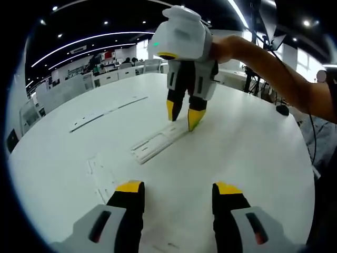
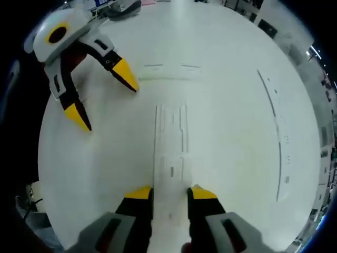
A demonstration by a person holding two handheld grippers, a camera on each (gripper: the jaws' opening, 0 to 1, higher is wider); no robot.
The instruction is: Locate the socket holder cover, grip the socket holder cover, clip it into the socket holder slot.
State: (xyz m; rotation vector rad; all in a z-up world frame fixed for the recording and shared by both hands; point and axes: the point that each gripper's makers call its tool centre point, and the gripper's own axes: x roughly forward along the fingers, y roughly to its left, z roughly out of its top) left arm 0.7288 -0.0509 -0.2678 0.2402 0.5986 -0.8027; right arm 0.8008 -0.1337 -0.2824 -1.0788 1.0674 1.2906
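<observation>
Nearly gripped: white cover strip between the right gripper's tips

Leftmost in the left gripper view, a long thin white strip (image 1: 108, 112) lies flat on the white table (image 1: 253, 153), well apart from the work. Nearer the middle lies the socket holder cover (image 1: 157, 143), a short white ribbed strip. The left gripper (image 1: 178, 191) hovers in front of it, its fingers spread wide and holding nothing. At the cover's far end the right gripper (image 1: 182, 117) points down, held by a person's hand (image 1: 226, 47), its yellow tips straddling the cover with a narrow gap.

From the right gripper view, the cover (image 2: 171, 153) runs forward between those tips; whether they already pinch it is unclear.

Judged risk: white on white, the cover is thin and flat, so the tips may slide off or push it away, and closing off-centre could twist it.
</observation>
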